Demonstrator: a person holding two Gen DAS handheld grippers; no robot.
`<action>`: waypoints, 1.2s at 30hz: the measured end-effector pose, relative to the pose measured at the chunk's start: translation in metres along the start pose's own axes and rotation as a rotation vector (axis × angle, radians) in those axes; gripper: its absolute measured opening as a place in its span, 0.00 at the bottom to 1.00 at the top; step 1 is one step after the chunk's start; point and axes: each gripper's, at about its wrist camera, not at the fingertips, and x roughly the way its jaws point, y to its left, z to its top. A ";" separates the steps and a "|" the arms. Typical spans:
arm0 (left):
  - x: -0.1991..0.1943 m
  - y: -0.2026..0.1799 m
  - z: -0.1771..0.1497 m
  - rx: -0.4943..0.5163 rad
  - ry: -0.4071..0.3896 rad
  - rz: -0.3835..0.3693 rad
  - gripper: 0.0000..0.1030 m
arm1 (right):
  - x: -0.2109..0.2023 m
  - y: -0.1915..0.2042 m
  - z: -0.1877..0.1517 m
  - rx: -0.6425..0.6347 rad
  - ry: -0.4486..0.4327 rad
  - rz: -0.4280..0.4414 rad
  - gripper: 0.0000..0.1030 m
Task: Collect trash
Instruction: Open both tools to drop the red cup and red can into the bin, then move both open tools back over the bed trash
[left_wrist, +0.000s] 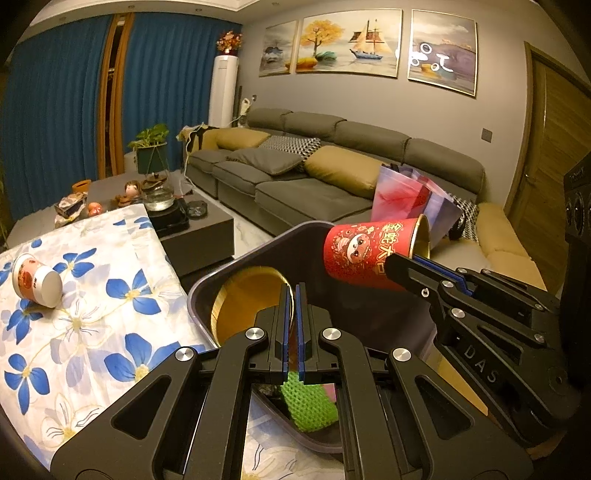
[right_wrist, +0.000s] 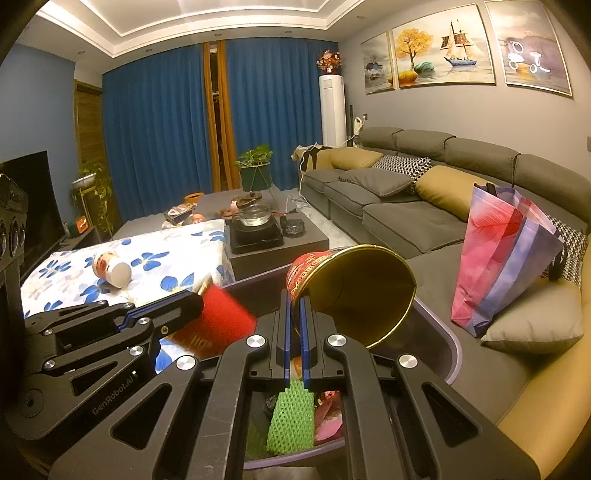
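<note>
A dark trash bin (left_wrist: 207, 284) stands beside the floral-cloth table (left_wrist: 110, 295). My left gripper (left_wrist: 294, 291) is shut on the rim of a red paper cup with a gold inside (left_wrist: 255, 302), held over the bin. My right gripper (right_wrist: 295, 299) is shut on the rim of a second red cup with gold lining (right_wrist: 354, 291), also over the bin (right_wrist: 454, 343); this cup shows in the left wrist view (left_wrist: 362, 251). Green foam netting (left_wrist: 310, 406) lies inside the bin. A third cup (left_wrist: 35, 280) lies tipped on the cloth.
A grey sofa (left_wrist: 314, 173) with cushions runs along the right. A pink and purple gift bag (right_wrist: 506, 254) stands on it. A dark coffee table (left_wrist: 199, 229) with a glass kettle (left_wrist: 159, 195) sits behind the cloth. Blue curtains hang at the back.
</note>
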 end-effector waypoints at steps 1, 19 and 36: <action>0.001 0.001 -0.001 -0.001 0.004 0.000 0.03 | 0.001 0.000 0.001 0.004 0.002 -0.002 0.05; -0.064 0.070 -0.022 -0.175 -0.064 0.235 0.88 | -0.028 0.004 0.007 0.063 -0.072 -0.034 0.75; -0.225 0.206 -0.099 -0.387 -0.079 0.667 0.93 | -0.027 0.140 -0.004 -0.104 0.045 0.154 0.95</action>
